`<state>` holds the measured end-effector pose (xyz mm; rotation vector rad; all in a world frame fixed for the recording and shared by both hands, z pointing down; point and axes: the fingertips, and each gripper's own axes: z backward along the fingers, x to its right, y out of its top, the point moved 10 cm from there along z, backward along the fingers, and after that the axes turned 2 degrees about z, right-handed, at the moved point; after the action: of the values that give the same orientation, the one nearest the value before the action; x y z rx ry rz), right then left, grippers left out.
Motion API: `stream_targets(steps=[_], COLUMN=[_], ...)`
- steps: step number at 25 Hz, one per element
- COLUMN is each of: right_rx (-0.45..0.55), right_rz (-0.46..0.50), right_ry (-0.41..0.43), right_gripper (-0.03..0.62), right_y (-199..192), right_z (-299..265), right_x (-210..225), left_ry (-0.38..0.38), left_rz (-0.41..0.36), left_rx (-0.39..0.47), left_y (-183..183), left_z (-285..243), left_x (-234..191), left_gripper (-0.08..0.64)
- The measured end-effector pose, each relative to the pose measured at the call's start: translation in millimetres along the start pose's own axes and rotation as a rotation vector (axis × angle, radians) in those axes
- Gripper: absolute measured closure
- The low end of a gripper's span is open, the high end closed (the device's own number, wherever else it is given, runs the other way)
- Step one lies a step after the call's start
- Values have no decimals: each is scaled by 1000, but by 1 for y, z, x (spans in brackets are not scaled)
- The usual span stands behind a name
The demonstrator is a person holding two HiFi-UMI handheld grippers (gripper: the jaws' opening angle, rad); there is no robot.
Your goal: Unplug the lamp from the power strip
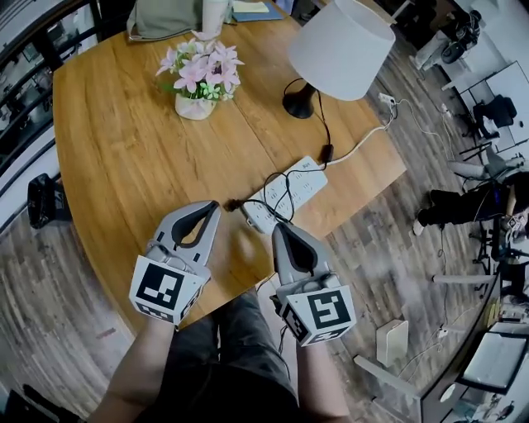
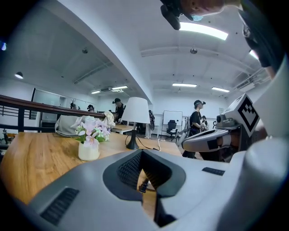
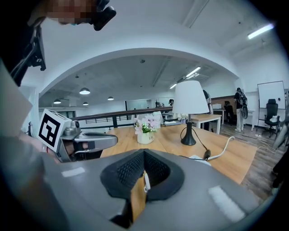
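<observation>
The lamp (image 1: 340, 45) stands far right on the round wooden table (image 1: 124, 165). It has a white cone shade on a thin stem, and a black round base. Its black cord (image 1: 321, 124) runs toward the near edge past a small inline switch. The cord then loops over the white power strip (image 1: 310, 177), which lies at an angle near the table's near edge. The black plug (image 1: 234, 204) at the cord's end lies flat on the wood just left of the strip's near end, and appears to sit in no socket. A white cable (image 1: 364, 139) leaves the strip's far end and goes off the table's right edge.

The left gripper (image 1: 213, 206) points at the plug with its tip just beside it; I cannot tell whether they touch. Its jaws are closed tip to tip with nothing clamped, and the plug shows only through the gap below the tips. The right gripper (image 1: 278, 228) is also closed and empty, its tip near the strip's near end.

A small white vase (image 1: 195, 107) at the far middle of the table holds pink and white flowers (image 1: 202, 68) with green leaves. A grey bag (image 1: 165, 18) sits at the far edge; what is inside it cannot be seen.
</observation>
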<state>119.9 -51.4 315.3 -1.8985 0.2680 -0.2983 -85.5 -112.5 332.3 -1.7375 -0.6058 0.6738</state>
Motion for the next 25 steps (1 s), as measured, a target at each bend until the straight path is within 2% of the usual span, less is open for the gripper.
stream_targets(steps=[6,11,17,25], right_rx=[136,187,230,244], right_rz=[-78,-76,-62,-7], right_ry=[0,-26,-26,46], right_gripper=[584,584,584,584], right_y=[5,11,21,35], right_z=[20,42,54,86], right_x=[-1,2,11,7], left_ry=[-45,-52,-21,80], left_rz=[35,56,47,57], left_rx=[60,101,152,195], left_y=[11,22,39,50], left_z=[11,20,28,67], left_x=[4,9,13,42], left_gripper=[565,565,565,565])
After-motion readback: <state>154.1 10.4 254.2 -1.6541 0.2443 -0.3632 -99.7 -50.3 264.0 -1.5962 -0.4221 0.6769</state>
